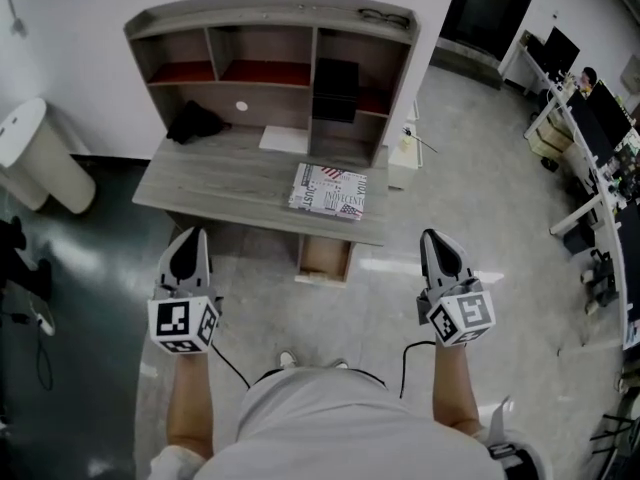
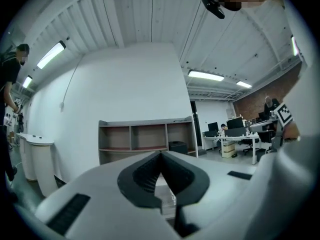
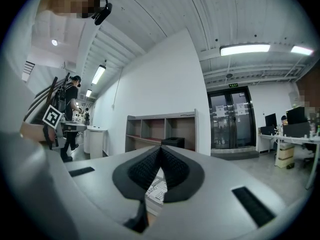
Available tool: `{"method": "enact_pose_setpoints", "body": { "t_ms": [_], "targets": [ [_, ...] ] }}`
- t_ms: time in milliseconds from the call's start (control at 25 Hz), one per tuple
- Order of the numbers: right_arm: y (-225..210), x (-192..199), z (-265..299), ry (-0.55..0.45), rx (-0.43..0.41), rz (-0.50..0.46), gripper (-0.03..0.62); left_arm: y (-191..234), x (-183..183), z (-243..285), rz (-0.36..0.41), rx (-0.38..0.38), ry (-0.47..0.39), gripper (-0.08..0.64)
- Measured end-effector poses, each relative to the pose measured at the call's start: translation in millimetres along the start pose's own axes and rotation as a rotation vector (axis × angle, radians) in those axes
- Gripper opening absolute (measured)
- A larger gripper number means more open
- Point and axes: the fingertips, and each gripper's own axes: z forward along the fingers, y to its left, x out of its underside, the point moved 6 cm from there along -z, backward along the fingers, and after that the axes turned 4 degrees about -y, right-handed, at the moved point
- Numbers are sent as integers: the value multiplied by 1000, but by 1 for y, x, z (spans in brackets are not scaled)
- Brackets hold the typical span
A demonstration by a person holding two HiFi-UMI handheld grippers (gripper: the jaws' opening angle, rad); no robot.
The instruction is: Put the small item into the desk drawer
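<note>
Fingers of the left gripper [image 1: 189, 238] and right gripper [image 1: 434, 238] are clenched, empty. The newsprint-patterned box [image 1: 328, 190] looks light and stiff; pinch its near edge.

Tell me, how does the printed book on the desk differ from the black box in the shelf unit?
The book lies flat on the desk top, near its front edge; the black box stands in the right compartment of the shelf unit. The book is pale and covered in print; the black box is plain and dark. Both are rectangular.
</note>
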Motion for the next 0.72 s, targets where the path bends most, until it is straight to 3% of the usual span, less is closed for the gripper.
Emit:
{"method": "enact_pose_setpoints", "body": {
  "t_ms": [520,720],
  "targets": [
    [-6,7,-23,31,97,40,23,17,-12,-52,-39,-123,-93,17],
    [0,8,-27,32,108,56,23,14,-10,-60,-54,-114,-97,17]
  ]
}}
